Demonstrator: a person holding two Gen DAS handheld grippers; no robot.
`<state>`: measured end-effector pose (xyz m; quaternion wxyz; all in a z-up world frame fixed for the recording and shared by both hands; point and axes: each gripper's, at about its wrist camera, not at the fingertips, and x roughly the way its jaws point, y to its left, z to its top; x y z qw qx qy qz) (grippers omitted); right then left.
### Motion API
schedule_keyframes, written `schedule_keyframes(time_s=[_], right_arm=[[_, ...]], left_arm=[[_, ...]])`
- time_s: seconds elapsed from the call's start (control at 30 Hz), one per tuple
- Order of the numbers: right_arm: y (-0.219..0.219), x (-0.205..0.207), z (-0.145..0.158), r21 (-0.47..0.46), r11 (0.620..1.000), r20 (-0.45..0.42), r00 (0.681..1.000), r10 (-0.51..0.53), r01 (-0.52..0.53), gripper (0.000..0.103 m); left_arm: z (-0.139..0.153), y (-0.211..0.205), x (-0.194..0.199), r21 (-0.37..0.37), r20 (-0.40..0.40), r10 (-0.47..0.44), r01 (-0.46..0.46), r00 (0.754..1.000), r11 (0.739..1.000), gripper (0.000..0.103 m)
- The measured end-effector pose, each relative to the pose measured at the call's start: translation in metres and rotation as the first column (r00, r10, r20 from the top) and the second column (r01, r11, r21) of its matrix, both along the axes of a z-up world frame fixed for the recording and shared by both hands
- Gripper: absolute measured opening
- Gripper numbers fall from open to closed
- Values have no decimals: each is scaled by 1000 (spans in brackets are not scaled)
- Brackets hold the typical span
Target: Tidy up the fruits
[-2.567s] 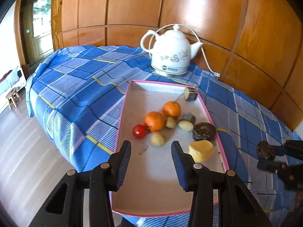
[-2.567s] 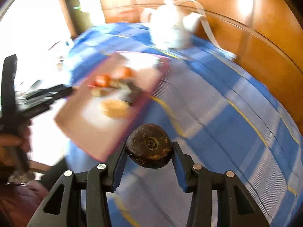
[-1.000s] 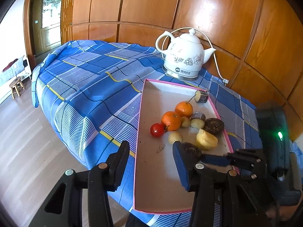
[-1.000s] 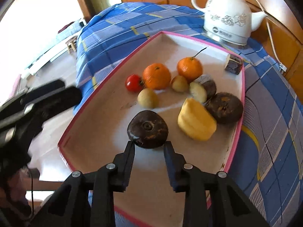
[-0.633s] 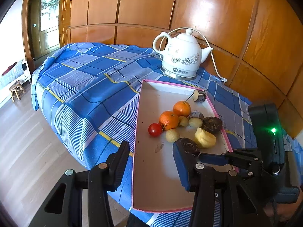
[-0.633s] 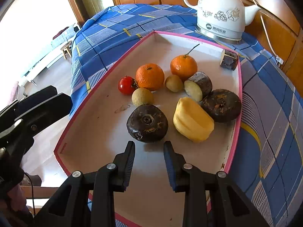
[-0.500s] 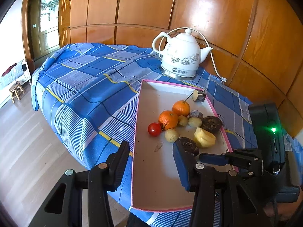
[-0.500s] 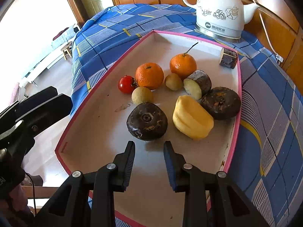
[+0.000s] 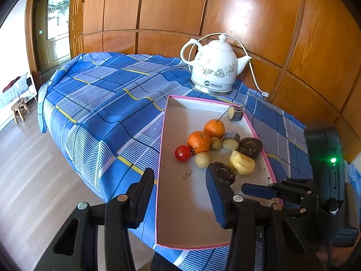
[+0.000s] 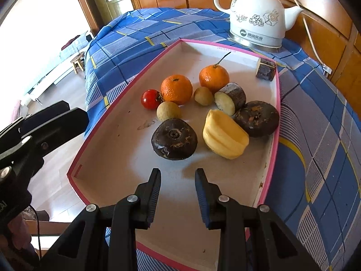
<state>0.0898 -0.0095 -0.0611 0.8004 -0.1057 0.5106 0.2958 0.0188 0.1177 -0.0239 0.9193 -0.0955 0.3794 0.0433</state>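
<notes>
A pink-rimmed white tray (image 10: 274,153) (image 9: 160,158) holds the fruit: two oranges (image 10: 176,89), a red tomato (image 10: 150,99), a yellow starfruit piece (image 10: 224,134), small yellow-brown fruits (image 10: 168,111) and two dark round water chestnuts. One dark chestnut (image 10: 174,139) (image 9: 223,172) lies free on the tray just ahead of my right gripper (image 10: 177,181), which is open and empty. My left gripper (image 9: 179,192) is open and empty over the tray's near left edge.
A white floral kettle (image 9: 215,72) (image 10: 259,15) with its cord stands behind the tray on the blue plaid cloth (image 9: 101,103). A cut root piece (image 10: 266,69) lies in the tray's far right corner. Wooden wall panels stand behind; the floor drops off to the left.
My right gripper carried the dark chestnut over the tray, set it down beside the starfruit piece, opened, and has drawn back. The left gripper stayed open, shifting slightly.
</notes>
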Motion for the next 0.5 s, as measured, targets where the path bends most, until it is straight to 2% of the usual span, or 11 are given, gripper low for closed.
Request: schedule_keyframes(time_s=[0.3, 0.5], right_arm=[[-8, -6, 9, 16, 999, 24, 999, -35, 34, 32], [-19, -18, 23, 36, 996, 79, 994, -82, 80, 32]], left_arm=[[1, -6, -2, 11, 2, -4, 4, 1000, 1000, 54], [2, -8, -5, 20, 10, 4, -4, 1000, 1000, 60]])
